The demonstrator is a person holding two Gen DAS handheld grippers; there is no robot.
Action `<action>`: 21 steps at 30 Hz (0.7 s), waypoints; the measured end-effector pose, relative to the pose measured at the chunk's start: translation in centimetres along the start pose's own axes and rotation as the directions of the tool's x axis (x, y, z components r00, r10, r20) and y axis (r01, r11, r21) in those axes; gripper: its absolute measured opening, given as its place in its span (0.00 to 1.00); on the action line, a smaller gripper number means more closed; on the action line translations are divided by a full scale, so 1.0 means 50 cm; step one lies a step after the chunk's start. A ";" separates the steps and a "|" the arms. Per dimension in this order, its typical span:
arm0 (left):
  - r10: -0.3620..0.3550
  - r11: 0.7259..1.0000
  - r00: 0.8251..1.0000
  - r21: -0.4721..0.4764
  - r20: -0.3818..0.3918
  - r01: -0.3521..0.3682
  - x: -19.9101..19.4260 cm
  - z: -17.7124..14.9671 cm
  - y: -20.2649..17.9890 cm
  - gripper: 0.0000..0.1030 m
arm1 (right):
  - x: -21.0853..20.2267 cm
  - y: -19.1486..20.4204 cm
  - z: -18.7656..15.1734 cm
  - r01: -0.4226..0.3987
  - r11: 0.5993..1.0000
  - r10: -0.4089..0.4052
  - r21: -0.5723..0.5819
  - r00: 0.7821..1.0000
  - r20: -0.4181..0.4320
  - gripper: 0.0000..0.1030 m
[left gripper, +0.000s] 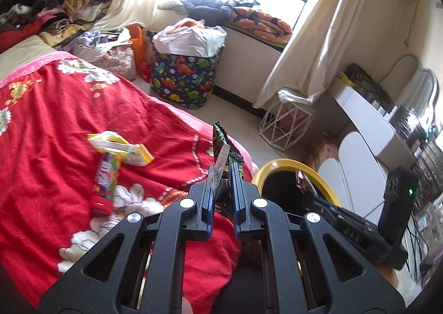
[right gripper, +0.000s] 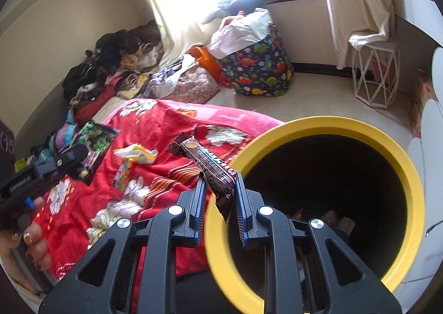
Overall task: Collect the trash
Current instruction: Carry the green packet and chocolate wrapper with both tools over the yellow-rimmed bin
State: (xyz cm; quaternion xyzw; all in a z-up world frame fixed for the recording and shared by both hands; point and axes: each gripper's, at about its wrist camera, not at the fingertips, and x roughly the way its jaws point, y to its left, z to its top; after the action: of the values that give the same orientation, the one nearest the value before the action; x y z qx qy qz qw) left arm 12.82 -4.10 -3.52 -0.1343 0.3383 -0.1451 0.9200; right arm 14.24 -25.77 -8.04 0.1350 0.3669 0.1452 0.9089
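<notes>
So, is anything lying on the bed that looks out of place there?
Yes. A yellow wrapper and a colourful candy tube lie loose on the red blanket, the wrapper crumpled and overlapping the tube's top end. Both look like trash, not bedding. Each gripper already holds another wrapper.

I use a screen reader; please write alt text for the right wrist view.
The right gripper holds a brown snack wrapper at the rim of a yellow-rimmed bin. Behind, more wrappers lie on a red floral blanket.
</notes>
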 end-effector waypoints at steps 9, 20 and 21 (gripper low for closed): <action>-0.041 0.997 0.998 0.056 -0.039 0.043 0.021 -0.022 -0.061 0.06 | -0.021 -0.077 -0.004 0.061 0.994 -0.063 0.090 0.998 0.017 0.19; -0.084 0.988 0.993 0.120 -0.088 0.094 0.046 -0.047 -0.129 0.06 | -0.047 -0.136 -0.007 0.120 0.981 -0.129 0.152 0.990 0.053 0.19; -0.087 0.987 0.992 0.126 -0.091 0.098 0.050 -0.048 -0.132 0.06 | -0.049 -0.141 -0.008 0.127 0.979 -0.137 0.160 0.989 0.056 0.19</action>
State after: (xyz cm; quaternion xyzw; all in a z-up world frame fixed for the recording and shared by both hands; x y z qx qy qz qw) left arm 11.87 -11.42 -4.46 -0.0831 0.3606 -0.2150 0.9038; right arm 13.44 -33.11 -9.26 0.1859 0.3546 0.0508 0.9149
